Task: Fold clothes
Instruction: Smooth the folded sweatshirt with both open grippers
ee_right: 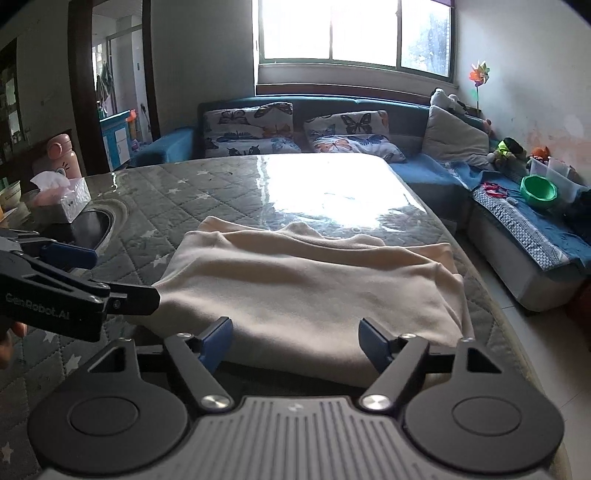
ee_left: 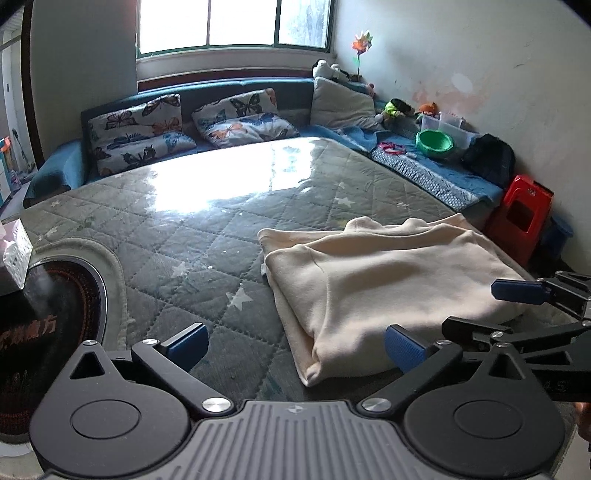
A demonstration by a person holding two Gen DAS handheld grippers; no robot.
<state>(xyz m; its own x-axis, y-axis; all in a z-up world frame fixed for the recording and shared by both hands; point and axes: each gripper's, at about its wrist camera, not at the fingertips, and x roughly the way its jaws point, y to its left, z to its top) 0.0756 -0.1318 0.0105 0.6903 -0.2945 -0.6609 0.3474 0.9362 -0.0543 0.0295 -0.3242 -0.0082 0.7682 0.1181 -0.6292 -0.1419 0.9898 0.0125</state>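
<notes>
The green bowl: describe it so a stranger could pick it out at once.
Start at the blue sofa that runs along the right-hand wall below the window. On its patterned cover, past the grey cushion and the soft toys, sits the green bowl, beside clear plastic boxes. It is the only bright green, round, open thing there.

Window [ee_left: 232, 22] glare, fisheye-warped edges

The left gripper [ee_left: 295, 343] is held with its jaws spread wide, the blue pads [ee_left: 188, 345] well apart and nothing pinched between them. The right gripper [ee_right: 295, 341] is likewise held with its jaws apart and nothing gripped. Both are pitched downward. Each is seen just beside the other, and part of a hand [ee_right: 9, 339] is glimpsed behind the left one.
</notes>
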